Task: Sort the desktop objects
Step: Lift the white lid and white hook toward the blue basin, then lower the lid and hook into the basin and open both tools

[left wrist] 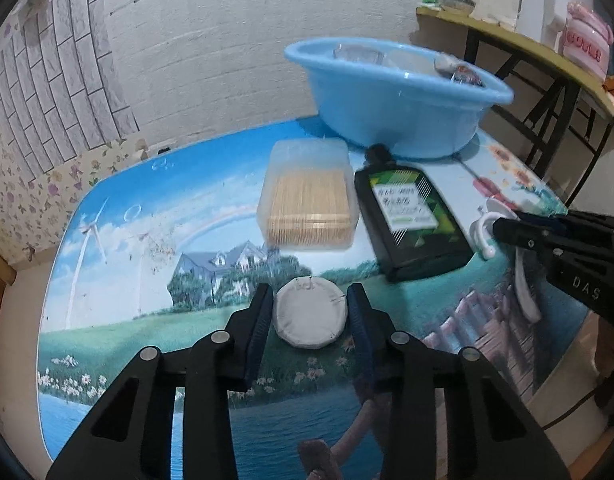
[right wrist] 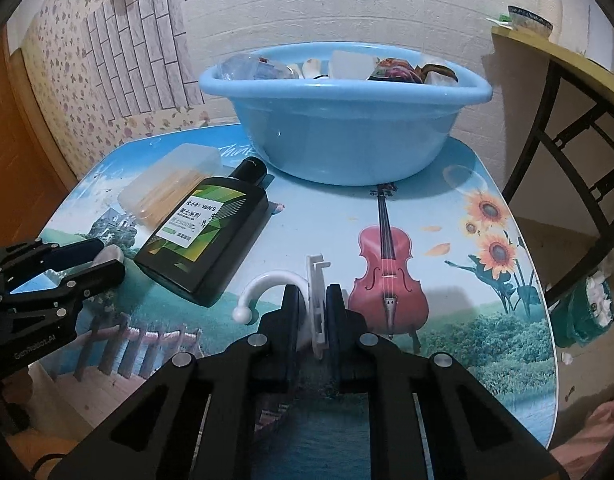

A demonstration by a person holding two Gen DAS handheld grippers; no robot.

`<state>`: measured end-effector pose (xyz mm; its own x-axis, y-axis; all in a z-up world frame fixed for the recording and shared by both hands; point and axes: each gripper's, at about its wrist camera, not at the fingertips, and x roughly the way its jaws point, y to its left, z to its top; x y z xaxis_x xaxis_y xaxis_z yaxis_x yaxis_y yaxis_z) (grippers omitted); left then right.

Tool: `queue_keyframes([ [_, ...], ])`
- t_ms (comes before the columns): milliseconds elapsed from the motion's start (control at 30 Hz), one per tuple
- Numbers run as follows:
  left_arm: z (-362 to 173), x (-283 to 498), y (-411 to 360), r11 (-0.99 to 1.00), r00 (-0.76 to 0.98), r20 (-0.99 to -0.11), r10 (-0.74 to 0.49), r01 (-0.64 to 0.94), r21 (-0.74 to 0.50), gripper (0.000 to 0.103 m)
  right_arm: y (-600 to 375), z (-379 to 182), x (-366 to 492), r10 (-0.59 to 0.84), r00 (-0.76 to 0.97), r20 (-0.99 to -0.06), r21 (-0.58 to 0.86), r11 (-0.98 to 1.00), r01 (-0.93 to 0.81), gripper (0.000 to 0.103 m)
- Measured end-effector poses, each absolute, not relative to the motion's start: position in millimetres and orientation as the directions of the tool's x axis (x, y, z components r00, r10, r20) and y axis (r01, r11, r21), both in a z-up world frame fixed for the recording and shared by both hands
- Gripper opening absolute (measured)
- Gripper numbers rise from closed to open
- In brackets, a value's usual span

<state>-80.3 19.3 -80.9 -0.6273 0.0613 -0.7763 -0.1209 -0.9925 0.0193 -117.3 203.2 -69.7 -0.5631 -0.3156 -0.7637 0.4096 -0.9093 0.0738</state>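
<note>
Left tool (left wrist: 311,312) clamps the light, stiff puck (left wrist: 310,316) by its rim, right tool (right wrist: 311,312) pinches the hook (right wrist: 315,280) by its thin, brittle plate.

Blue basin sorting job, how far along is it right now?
Done: the basin already holds several items. In hand: the left gripper is shut on the white puck, and the right gripper is shut on the white hook; both are still at the table. Left: the black bottle and the toothpick box lie untouched.
</note>
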Motion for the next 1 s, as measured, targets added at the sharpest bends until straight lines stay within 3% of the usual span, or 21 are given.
queue_keyframes([
  [533,7.2,-104.2,25.8,-0.988,-0.761,-0.638,0.120,-0.153,-0.003,0.037,220.8,11.3,-120.2,-0.386,-0.689,-0.613,0.103,-0.904,0.415,0.011],
  [1000,20.6,-186.6,67.4,-0.975,-0.776,-0.607,0.172,-0.222,0.007,0.037,216.9,38.3,-203.0,-0.398,-0.729,-0.557,0.132,-0.909,0.395,0.011],
])
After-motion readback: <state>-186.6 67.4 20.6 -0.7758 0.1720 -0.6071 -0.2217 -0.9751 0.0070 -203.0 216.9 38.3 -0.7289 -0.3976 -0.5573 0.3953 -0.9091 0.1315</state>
